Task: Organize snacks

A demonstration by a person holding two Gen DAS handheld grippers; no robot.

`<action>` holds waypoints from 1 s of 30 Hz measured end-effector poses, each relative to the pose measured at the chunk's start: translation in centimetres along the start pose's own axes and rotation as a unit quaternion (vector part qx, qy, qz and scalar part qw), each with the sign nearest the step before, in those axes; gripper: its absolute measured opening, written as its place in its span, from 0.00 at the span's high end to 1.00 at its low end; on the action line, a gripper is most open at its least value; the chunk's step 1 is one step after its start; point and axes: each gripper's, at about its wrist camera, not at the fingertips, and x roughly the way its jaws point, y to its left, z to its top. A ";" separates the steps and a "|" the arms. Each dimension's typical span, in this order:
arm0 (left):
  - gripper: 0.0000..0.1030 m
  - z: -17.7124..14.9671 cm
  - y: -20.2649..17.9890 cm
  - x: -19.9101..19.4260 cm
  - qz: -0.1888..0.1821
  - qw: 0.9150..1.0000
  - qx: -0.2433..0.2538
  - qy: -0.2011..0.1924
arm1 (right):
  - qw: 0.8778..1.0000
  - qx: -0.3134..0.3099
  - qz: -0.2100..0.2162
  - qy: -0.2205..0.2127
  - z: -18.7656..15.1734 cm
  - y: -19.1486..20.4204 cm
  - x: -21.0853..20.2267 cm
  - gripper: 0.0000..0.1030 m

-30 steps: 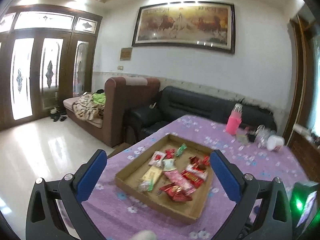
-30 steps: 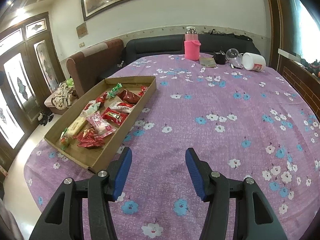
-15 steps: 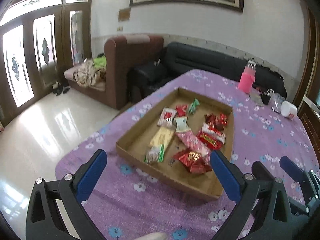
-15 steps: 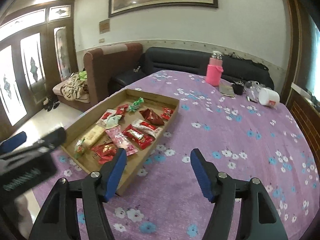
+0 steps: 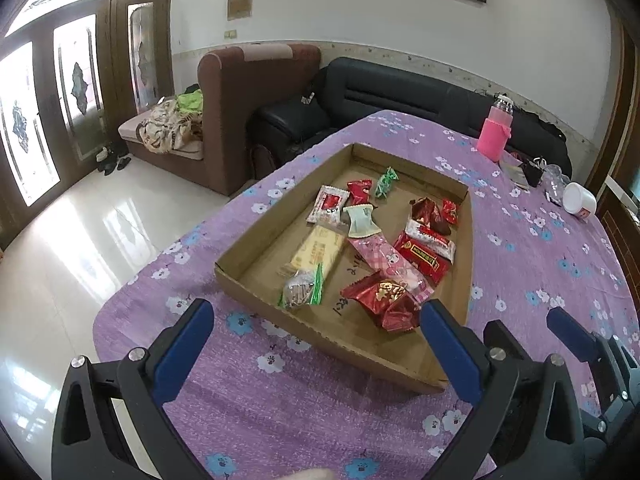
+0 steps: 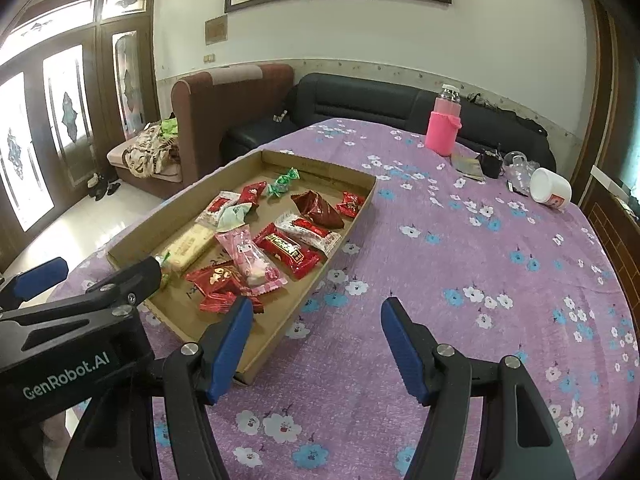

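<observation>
Snacks [image 5: 404, 300] lie in cardboard tray [image 5: 256, 240], beyond both grippers' spread, empty fingers [image 5: 184, 344].

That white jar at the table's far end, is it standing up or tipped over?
Tipped over: the white jar lies on its side on the table.

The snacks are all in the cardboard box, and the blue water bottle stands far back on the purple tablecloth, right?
Not quite. The water bottle is pink, not blue, as the right wrist view shows. The rest holds: the snacks lie in the cardboard box, and the bottle stands far back on the purple tablecloth.
</observation>
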 end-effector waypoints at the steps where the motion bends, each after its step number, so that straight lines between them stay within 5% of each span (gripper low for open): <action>1: 0.00 0.0 0.0 0.1 -0.001 1.000 0.000 0.002 | 1.000 0.001 0.001 0.002 0.1 0.0 0.1 0.31; 30: 0.00 -0.3 0.2 0.8 -0.012 1.000 -0.011 0.026 | 1.000 -0.003 -0.001 0.014 -0.1 0.5 0.5 0.31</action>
